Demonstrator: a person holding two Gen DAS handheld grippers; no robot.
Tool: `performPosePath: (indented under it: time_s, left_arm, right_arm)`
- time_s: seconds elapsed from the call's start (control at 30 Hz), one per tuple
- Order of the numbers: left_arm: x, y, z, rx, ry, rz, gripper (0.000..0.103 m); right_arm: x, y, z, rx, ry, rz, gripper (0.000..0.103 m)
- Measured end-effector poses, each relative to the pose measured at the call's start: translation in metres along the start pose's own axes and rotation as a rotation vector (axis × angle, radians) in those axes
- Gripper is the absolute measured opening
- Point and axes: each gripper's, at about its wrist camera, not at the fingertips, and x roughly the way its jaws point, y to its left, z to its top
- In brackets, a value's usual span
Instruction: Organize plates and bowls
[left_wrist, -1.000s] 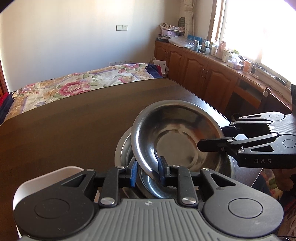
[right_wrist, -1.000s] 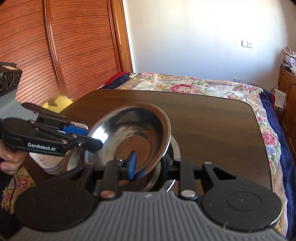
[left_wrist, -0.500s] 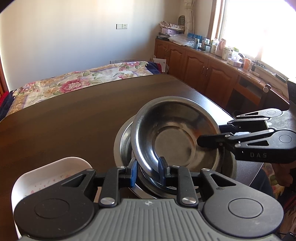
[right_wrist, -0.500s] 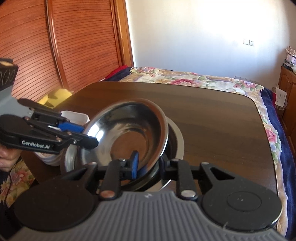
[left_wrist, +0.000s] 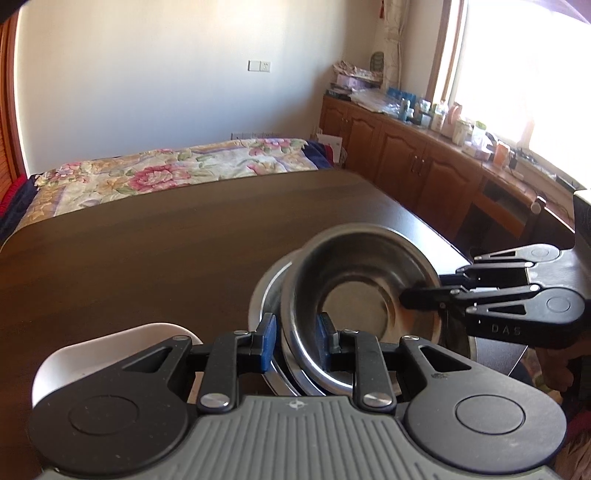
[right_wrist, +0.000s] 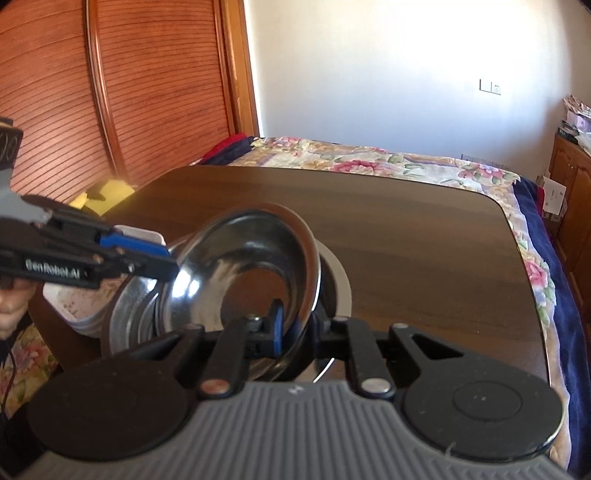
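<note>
A steel bowl (left_wrist: 364, 295) sits tilted in a stack of larger steel bowls (left_wrist: 267, 295) near the front edge of the dark wooden worktop (left_wrist: 147, 258), toward its right corner as the left wrist view shows it. In the right wrist view the same tilted bowl (right_wrist: 243, 280) leans with its open face toward the camera, over the wider steel bowl beneath (right_wrist: 129, 321).

The left hand-held gripper (left_wrist: 294, 341) is nearly shut, its blue pads on either side of the tilted bowl's near rim, gripping it. The right hand-held gripper (left_wrist: 417, 291) comes in from the right in that view and has the opposite rim between its fingers; seen from its own camera, the right hand-held gripper (right_wrist: 297, 328) has come down to almost fully closed, with the bowl's thin wall pinched between the blue pad and the black finger. The left hand-held gripper (right_wrist: 162, 258) shows there from the side, at the bowl's left rim.

A white dish (left_wrist: 110, 343) lies just left of the steel stack on the worktop, partly hidden behind the gripper body; in the right wrist view the white dish (right_wrist: 74, 302) sits at the worktop's left edge, touching or just beside the stack. Beyond the worktop lies a bed with a floral cover (left_wrist: 166, 173)
</note>
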Motion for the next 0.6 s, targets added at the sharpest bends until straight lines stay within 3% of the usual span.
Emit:
performPosePath:
  time_s: [0.23,0.5,0.6]
  left_arm:
    - [-0.012,0.003,-0.005,-0.026,-0.056,0.027,0.024]
    - [-0.01,0.012,-0.017,-0.071,-0.053,0.03,0.024]
    - [-0.012,0.012,-0.02,-0.076,-0.067,0.039,0.03]
  right_arm:
    - [0.002,0.005,0.003,-0.033,0.011,-0.018,0.017]
    - [0.0,0.006,0.003,-0.027,0.013,-0.016,0.021]
    - [-0.004,0.005,0.002,-0.009,-0.004,-0.015,0.021]
